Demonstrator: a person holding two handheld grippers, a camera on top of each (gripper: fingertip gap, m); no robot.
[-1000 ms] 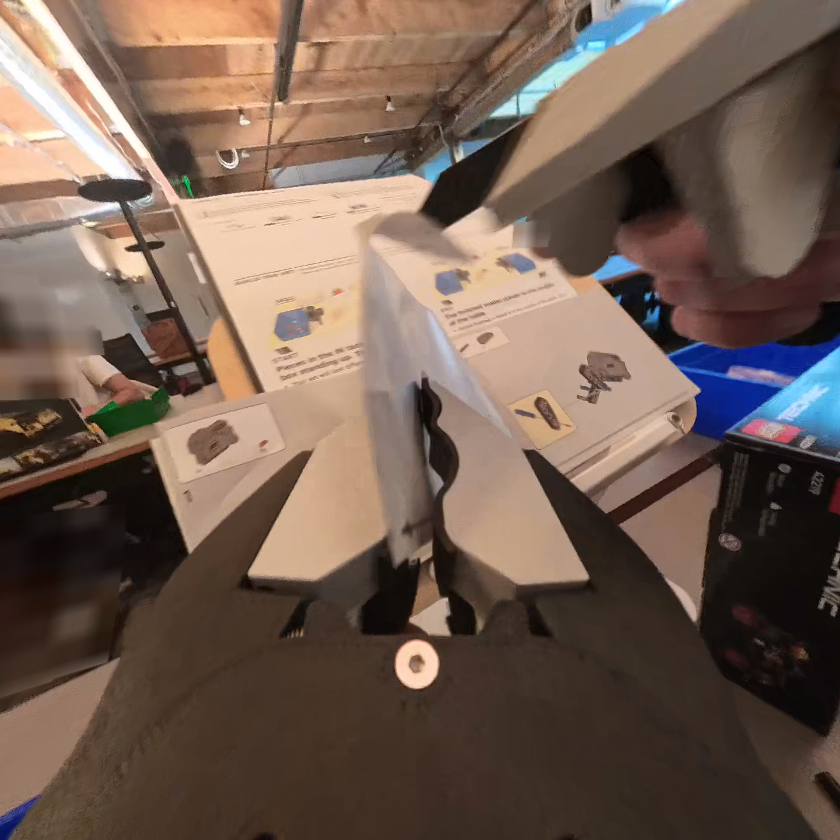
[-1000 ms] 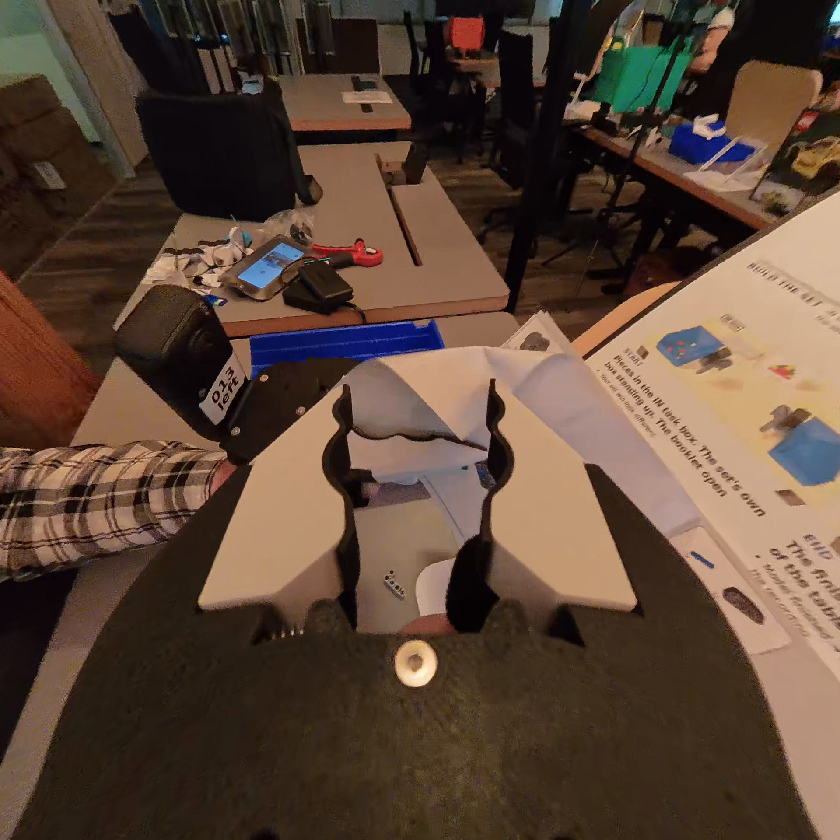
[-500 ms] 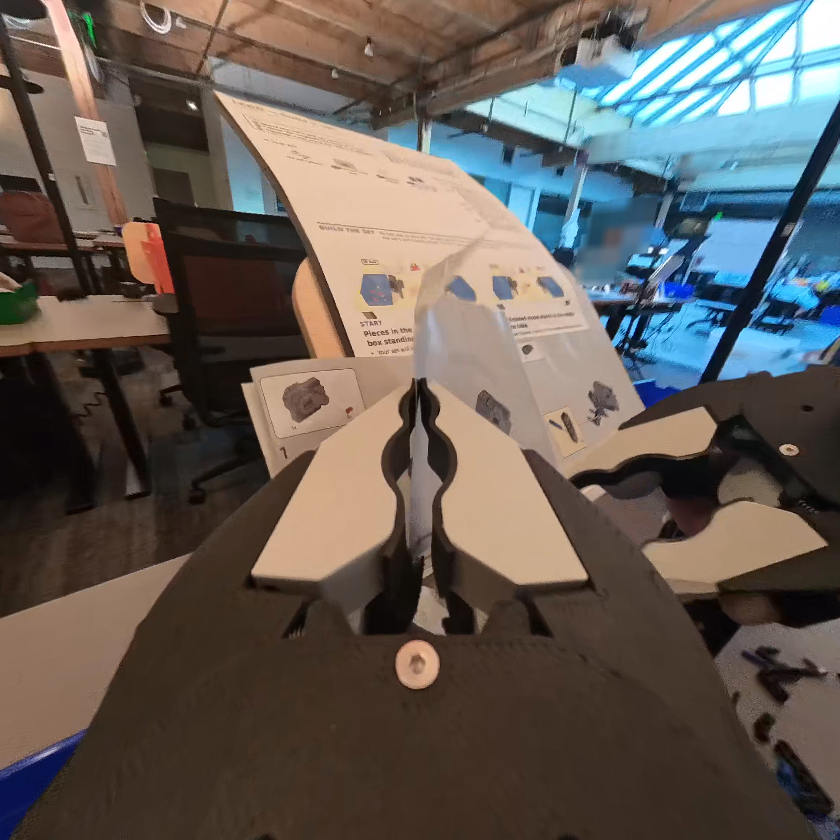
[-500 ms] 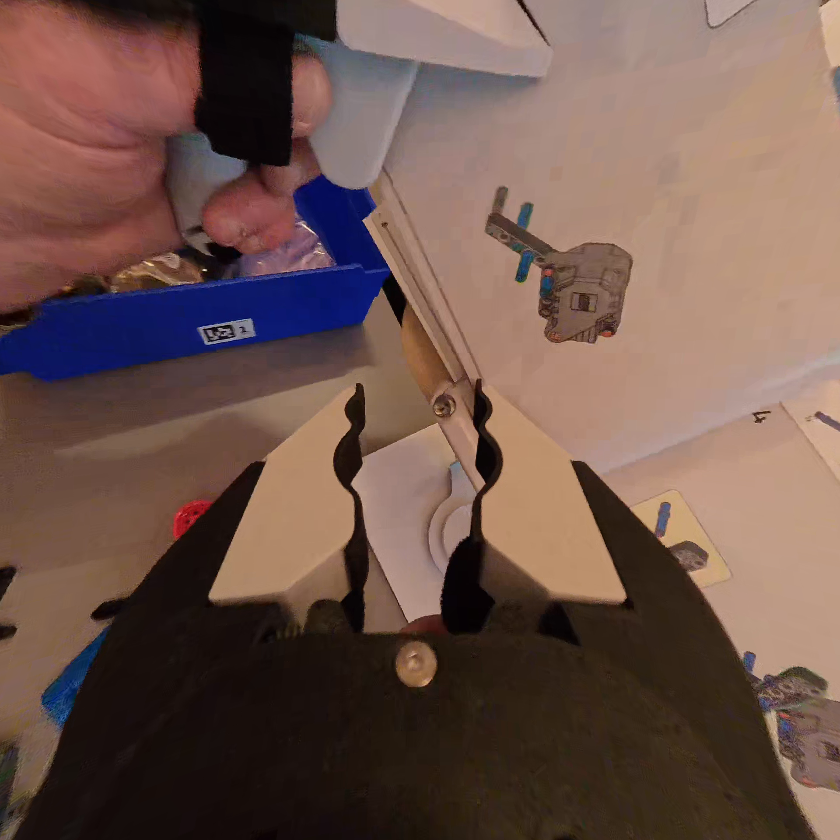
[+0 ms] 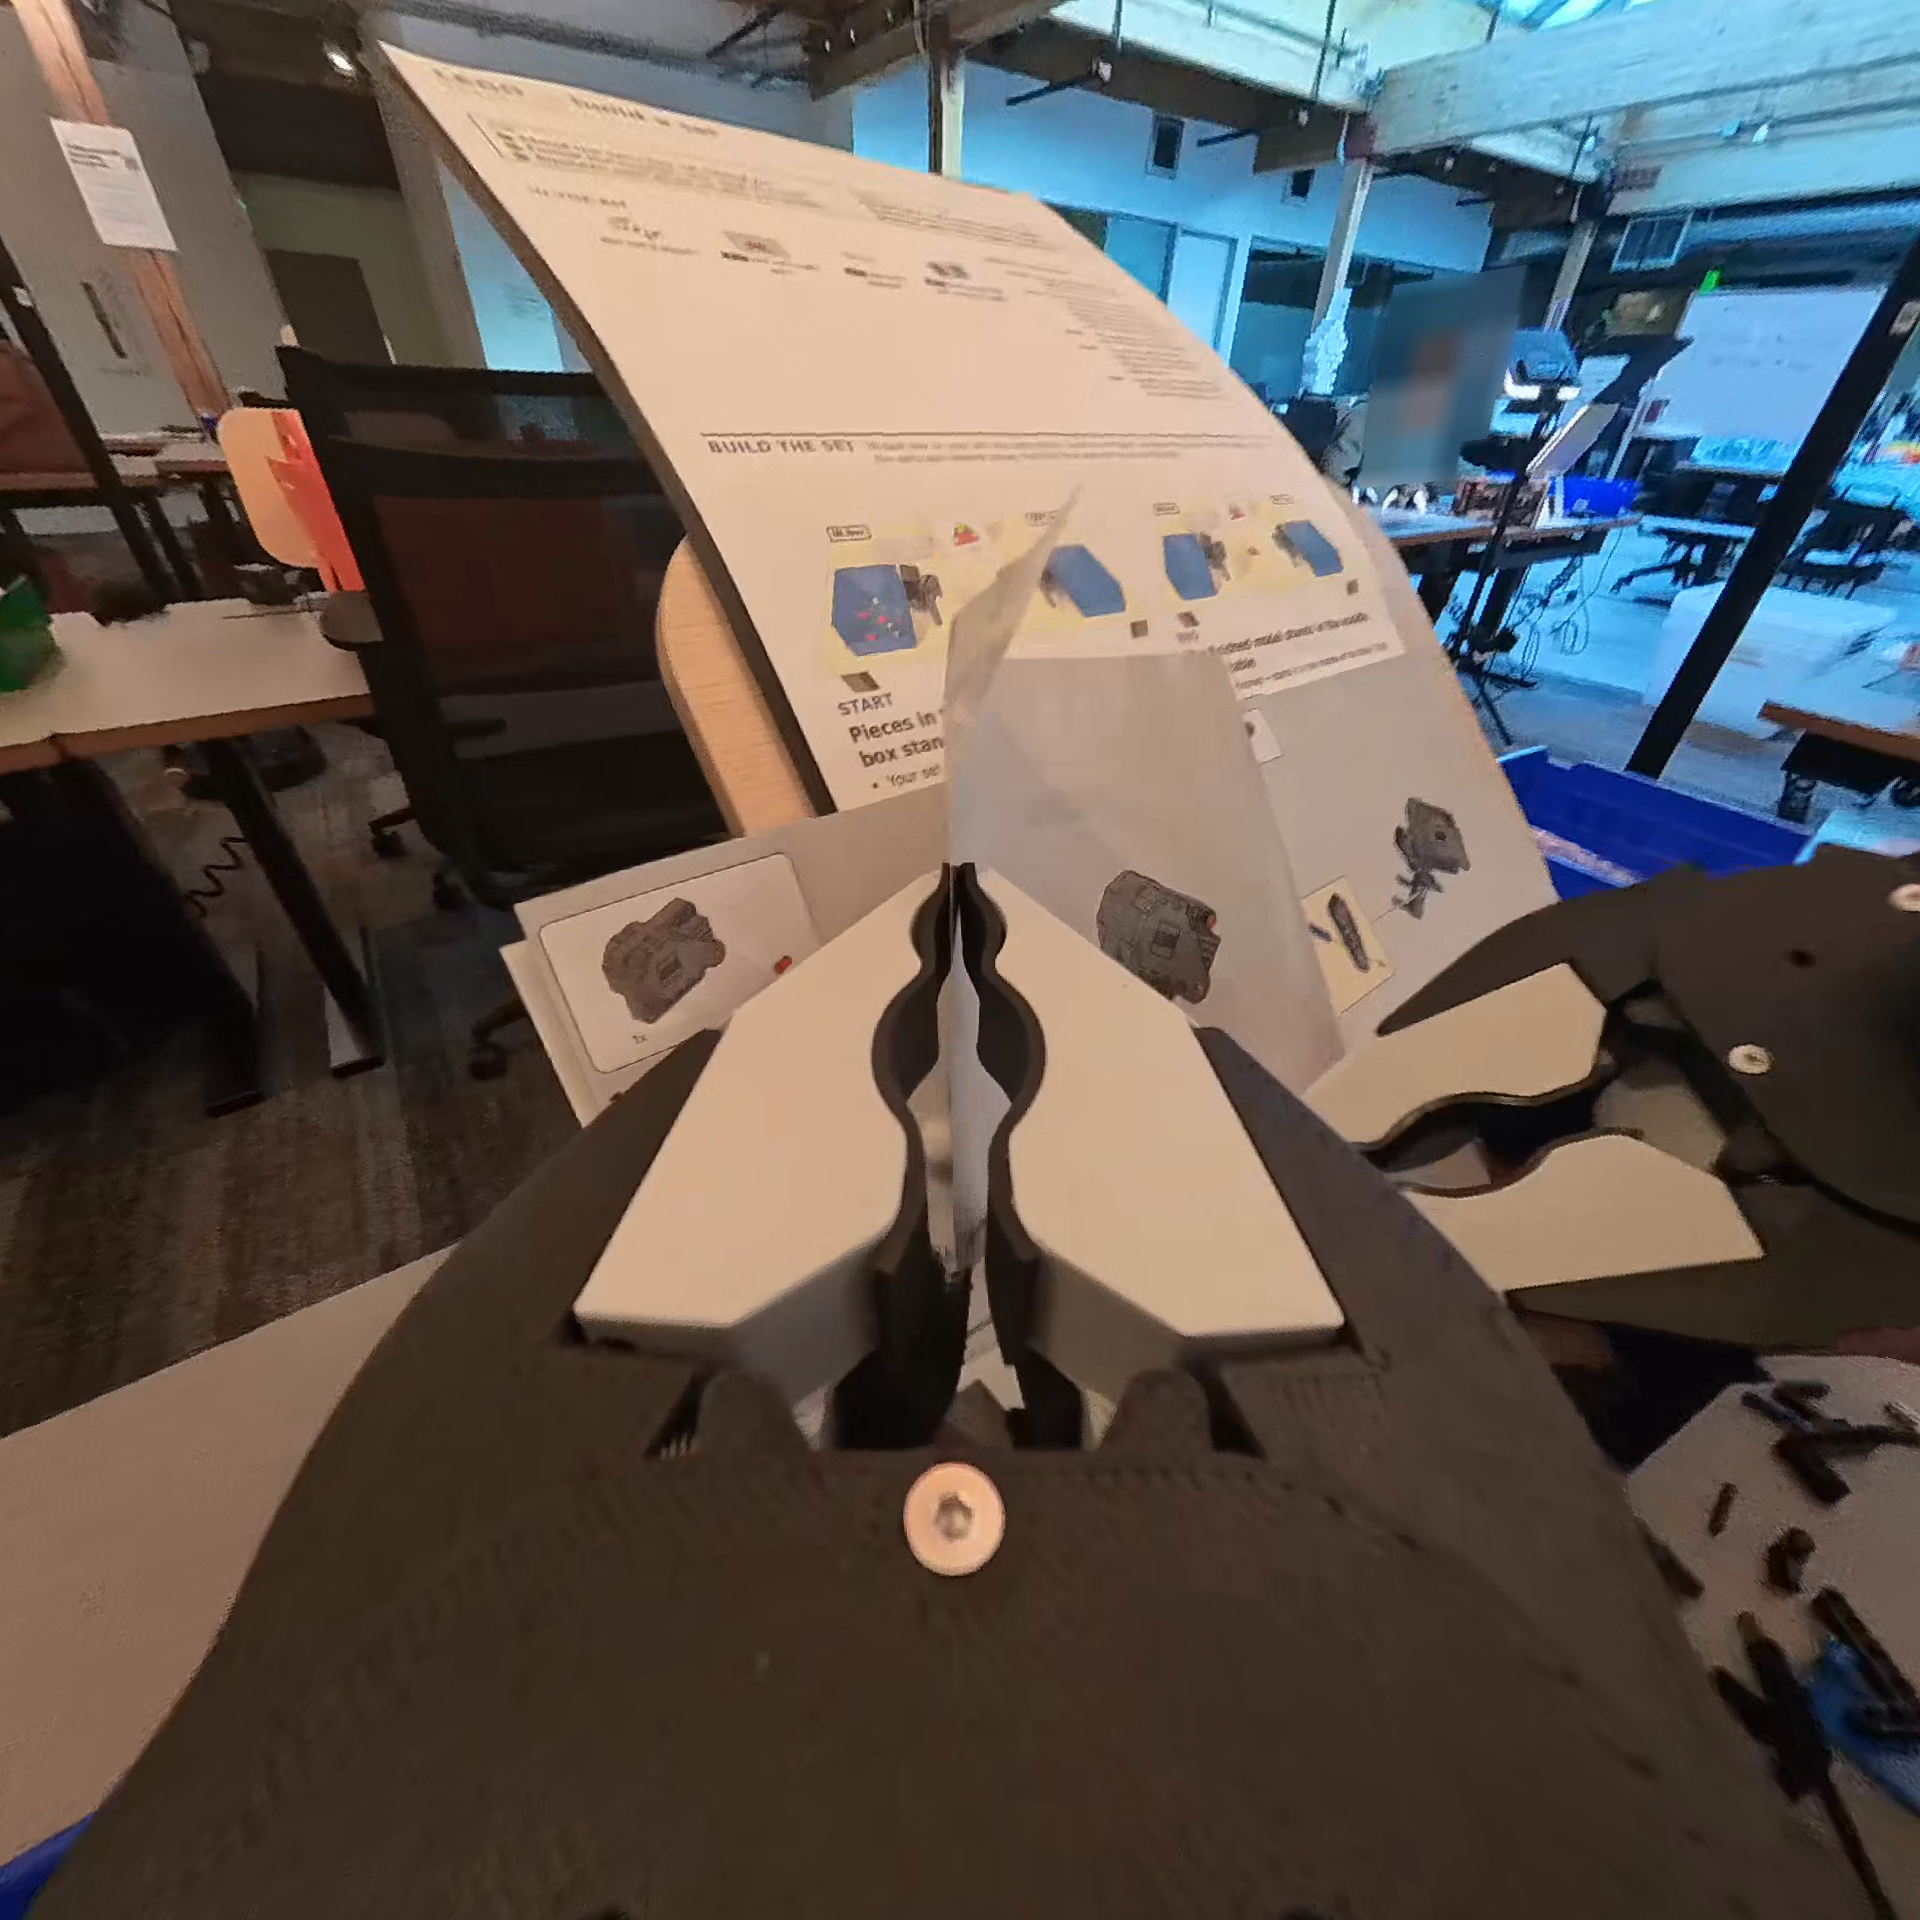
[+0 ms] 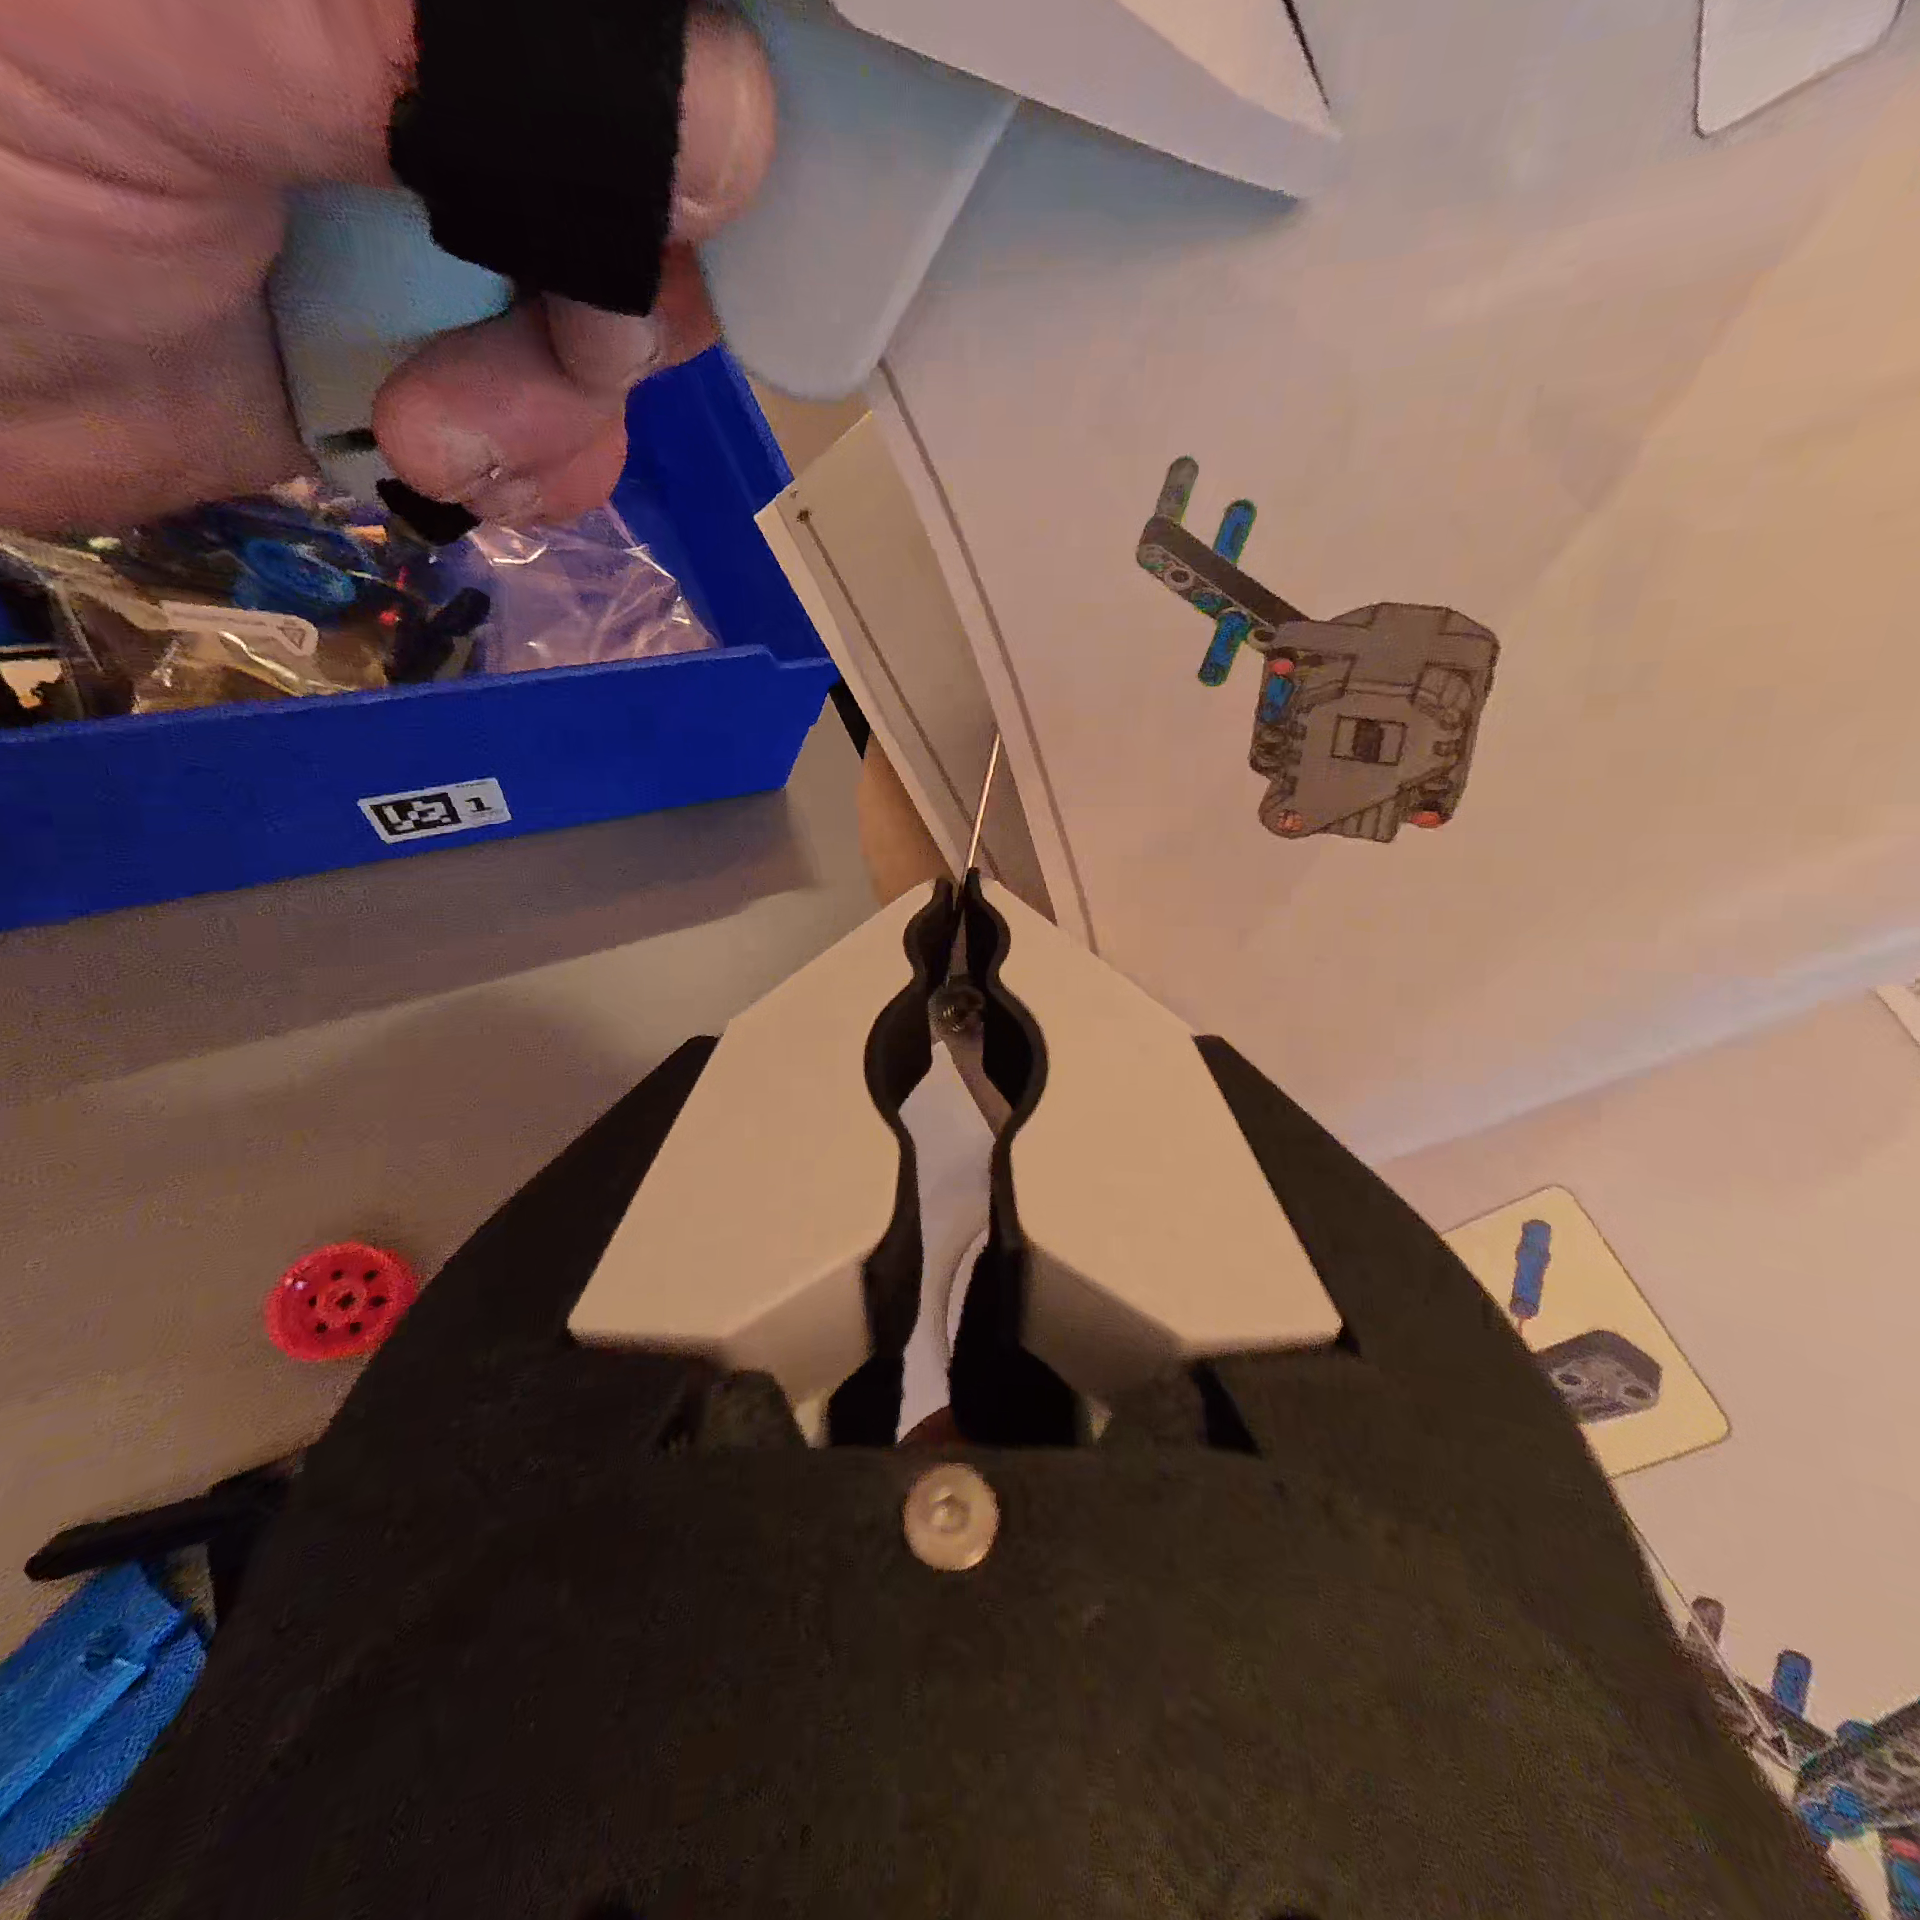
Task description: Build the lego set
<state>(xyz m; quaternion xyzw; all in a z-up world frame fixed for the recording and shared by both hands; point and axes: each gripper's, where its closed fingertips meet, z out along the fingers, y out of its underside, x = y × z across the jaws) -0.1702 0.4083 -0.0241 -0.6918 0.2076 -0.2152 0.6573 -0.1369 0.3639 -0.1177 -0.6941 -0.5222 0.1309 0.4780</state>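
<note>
Left gripper (image 5: 958,894): fingers pressed together on a booklet page (image 5: 1122,831), which rises upright between them, its top corner curling left.
Right gripper (image 6: 958,902): tips closed on the thin edge of a page (image 6: 982,795), seen edge-on. In the left wrist view it (image 5: 1351,1117) shows just right of the left gripper, lying sideways, and there its fingers look parted, so that view does not settle the grip.
Booklet (image 5: 675,956): propped on the stand in front of the board, open at drawings of a grey assembly.
Board (image 5: 883,343): big white instruction sheet curving up and back behind the booklet.
Bin (image 6: 582,748): blue, left of the booklet in the right wrist view, holding clear bags of parts.
Hand (image 6: 312,249): above the bin, a black strap across the fingers.
Red wheel (image 6: 340,1301): on the grey table (image 6: 364,1039), in front of the bin.
Loose parts (image 5: 1808,1455): small black pieces on the table right of the left gripper.
Blue piece (image 6: 83,1683): at the table's near left, in front of the wheel.
</note>
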